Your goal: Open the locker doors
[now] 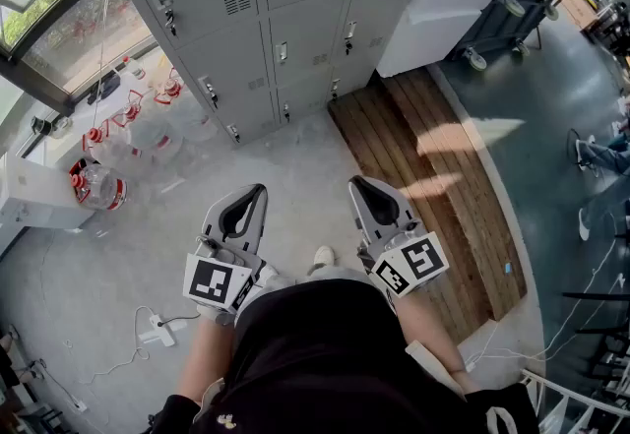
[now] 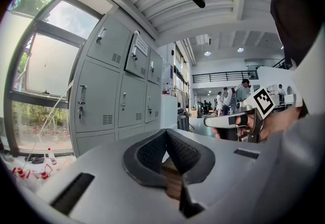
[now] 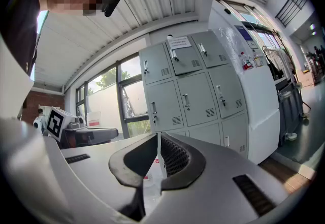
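Left claw point(image 1: 261, 189), right claw point(image 1: 353, 183) side by side, tips together, toward lockers point(image 1: 295, 38)

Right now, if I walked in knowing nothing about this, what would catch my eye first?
A bank of grey lockers fills the top of the head view. Nearer, the person holds the left tool and the right tool side by side, both shut and empty, well short of the lockers. Clear bottles with red caps are clustered on the floor at the left.

Red-capped plastic bottles point(image 1: 98, 188) beside the window point(image 1: 59, 29), wooden platform point(image 1: 463, 235), white power strip point(image 1: 156, 333)
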The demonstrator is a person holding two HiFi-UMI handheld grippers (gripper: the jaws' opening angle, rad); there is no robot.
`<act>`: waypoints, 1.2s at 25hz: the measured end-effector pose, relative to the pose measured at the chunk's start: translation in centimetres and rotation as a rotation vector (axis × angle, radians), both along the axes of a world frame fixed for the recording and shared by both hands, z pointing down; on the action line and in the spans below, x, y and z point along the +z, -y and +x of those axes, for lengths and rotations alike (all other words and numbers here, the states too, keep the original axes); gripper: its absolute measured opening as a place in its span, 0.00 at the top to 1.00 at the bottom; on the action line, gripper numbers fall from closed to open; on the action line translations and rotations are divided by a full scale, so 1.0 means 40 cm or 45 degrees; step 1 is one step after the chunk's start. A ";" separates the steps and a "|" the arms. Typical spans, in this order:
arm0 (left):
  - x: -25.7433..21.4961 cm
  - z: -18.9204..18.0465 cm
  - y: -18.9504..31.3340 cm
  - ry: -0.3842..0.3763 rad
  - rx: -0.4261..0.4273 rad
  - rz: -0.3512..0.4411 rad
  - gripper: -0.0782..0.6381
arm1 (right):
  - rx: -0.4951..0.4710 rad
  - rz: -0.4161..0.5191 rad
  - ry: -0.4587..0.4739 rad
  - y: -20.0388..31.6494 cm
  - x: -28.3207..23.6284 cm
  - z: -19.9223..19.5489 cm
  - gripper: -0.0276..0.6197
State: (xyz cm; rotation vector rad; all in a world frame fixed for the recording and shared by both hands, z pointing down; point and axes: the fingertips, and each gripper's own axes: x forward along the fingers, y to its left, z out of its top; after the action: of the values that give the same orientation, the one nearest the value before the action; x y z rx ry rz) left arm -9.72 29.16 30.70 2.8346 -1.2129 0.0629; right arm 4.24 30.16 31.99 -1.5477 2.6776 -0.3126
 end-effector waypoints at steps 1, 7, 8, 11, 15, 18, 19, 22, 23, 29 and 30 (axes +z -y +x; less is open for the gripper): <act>0.006 0.015 0.003 0.002 -0.002 -0.008 0.87 | 0.001 0.001 -0.004 0.001 0.001 0.015 0.89; 0.063 0.098 0.020 0.063 -0.016 -0.026 0.87 | -0.006 -0.021 -0.006 0.014 0.021 0.118 0.89; 0.072 0.114 0.023 0.082 -0.016 -0.026 0.87 | -0.004 -0.024 0.008 0.019 0.023 0.139 0.89; 0.087 0.166 0.030 0.125 -0.011 -0.028 0.87 | 0.028 -0.038 0.081 0.035 0.030 0.206 0.89; 0.109 0.216 0.040 0.156 0.014 -0.056 0.86 | 0.049 -0.072 0.100 0.057 0.052 0.261 0.89; 0.138 0.232 0.075 0.152 0.007 -0.091 0.86 | 0.046 -0.101 0.081 0.090 0.078 0.275 0.89; 0.146 0.236 0.091 0.145 0.000 -0.099 0.87 | 0.045 -0.112 0.075 0.105 0.089 0.279 0.89; 0.167 0.239 0.157 0.124 -0.021 -0.106 0.86 | 0.034 -0.143 0.052 0.168 0.119 0.281 0.89; 0.172 0.235 0.184 0.119 -0.032 -0.110 0.86 | 0.032 -0.153 0.045 0.195 0.126 0.280 0.89; 0.211 0.173 0.392 0.074 -0.150 -0.172 0.86 | -0.044 -0.188 -0.023 0.403 0.144 0.239 0.89; 0.217 0.160 0.426 0.062 -0.170 -0.190 0.86 | -0.064 -0.194 -0.037 0.440 0.147 0.228 0.89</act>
State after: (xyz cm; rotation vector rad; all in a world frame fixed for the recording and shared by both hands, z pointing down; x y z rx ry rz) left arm -3.34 12.11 39.40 2.6333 -1.3432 0.2085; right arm 13.36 12.54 37.89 -1.5353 2.7773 -0.5110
